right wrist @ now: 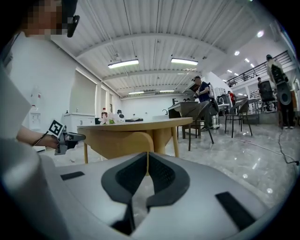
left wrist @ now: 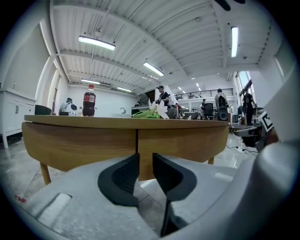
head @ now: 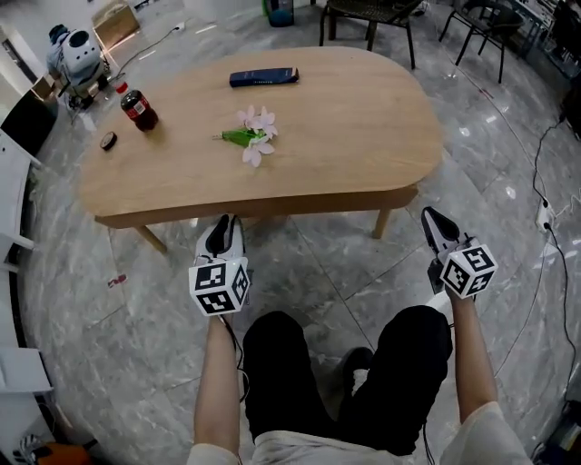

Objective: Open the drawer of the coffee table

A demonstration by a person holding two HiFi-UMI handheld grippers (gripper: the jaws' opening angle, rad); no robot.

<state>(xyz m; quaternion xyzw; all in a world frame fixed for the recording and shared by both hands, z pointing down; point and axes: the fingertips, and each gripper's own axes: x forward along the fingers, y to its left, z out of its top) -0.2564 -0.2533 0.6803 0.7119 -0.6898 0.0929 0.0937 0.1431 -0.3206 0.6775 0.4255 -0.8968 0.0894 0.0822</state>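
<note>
The oval wooden coffee table (head: 363,136) stands in front of me. Its front apron (left wrist: 183,143) is split by a vertical seam (left wrist: 137,140), and no handle shows. My left gripper (head: 221,223) hovers low, just in front of the apron's near edge and pointing at the seam. Its jaws (left wrist: 145,157) stand a narrow gap apart with nothing between them. My right gripper (head: 430,216) is off the table's right front corner, beside a leg (head: 384,222). It (right wrist: 147,157) is shut and empty, with the table (right wrist: 126,136) farther off to its left.
On the tabletop are a cola bottle (head: 138,109), a pink flower sprig (head: 252,136), a dark flat box (head: 263,77) and a small dark lid (head: 108,141). Chairs (head: 368,18) stand behind. A cable (head: 545,218) runs across the floor at right. My knees (head: 345,381) are just below.
</note>
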